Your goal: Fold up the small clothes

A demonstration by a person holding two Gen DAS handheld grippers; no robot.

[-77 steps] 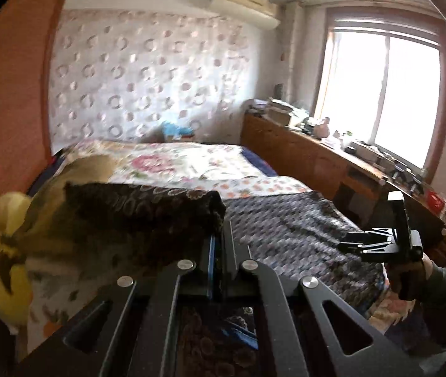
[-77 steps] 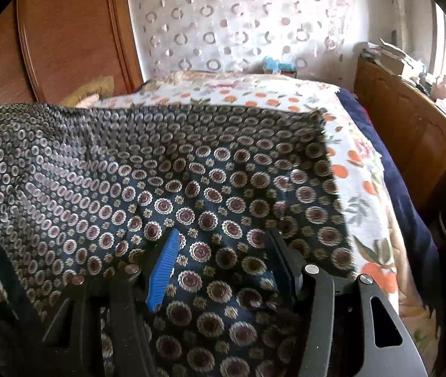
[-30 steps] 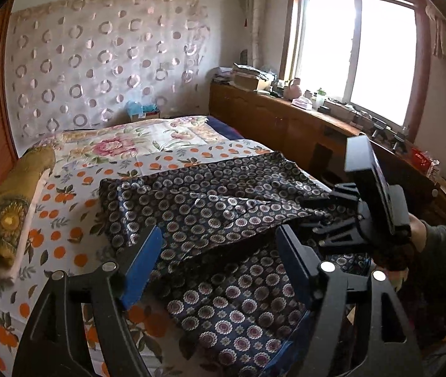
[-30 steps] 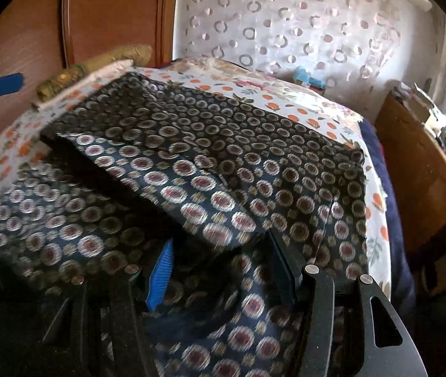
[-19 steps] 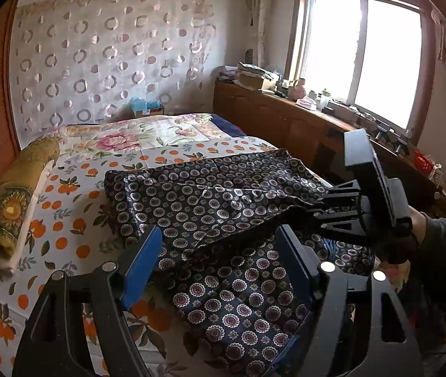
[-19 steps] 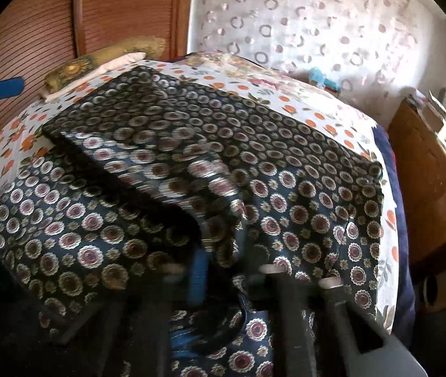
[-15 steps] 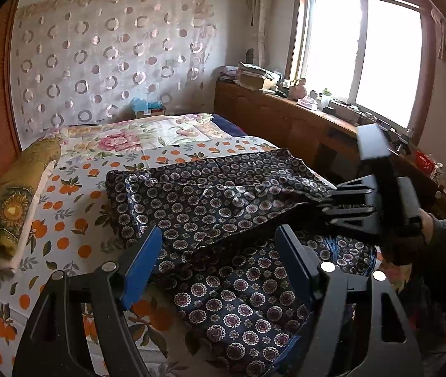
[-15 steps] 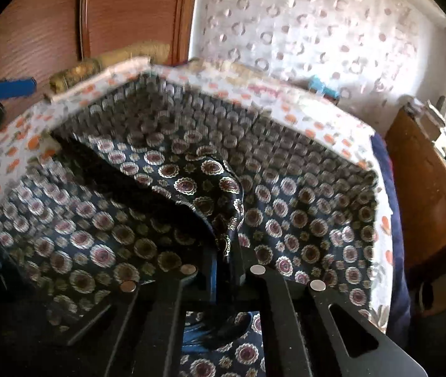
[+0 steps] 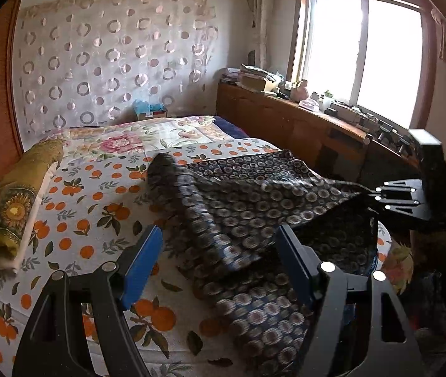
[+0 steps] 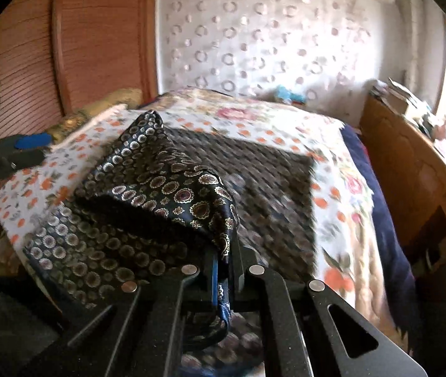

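- Left wrist view: my left gripper [image 9: 220, 260] is hovering with its blue-padded fingers [image 9: 139, 264] spread wide apart, gripping nothing. Beyond them the dark patterned garment [image 9: 248, 207] is lying across the orange-print bedspread [image 9: 84, 207], one corner lifted toward my right gripper [image 9: 377, 198] at the right edge.
- Right wrist view: my right gripper [image 10: 223, 270] is pinching an edge of the dark patterned garment [image 10: 166, 185], jaws pressed together on the cloth, raising a fold above the rest, which is lying flat on the bedspread [image 10: 342, 194].

The dark patterned silk garment [image 9: 248, 207] lies on the orange-print bedsheet [image 9: 75, 207], a folded yellow blanket [image 9: 12, 207] to its left, the long wooden desk [image 9: 301, 122] to its right.
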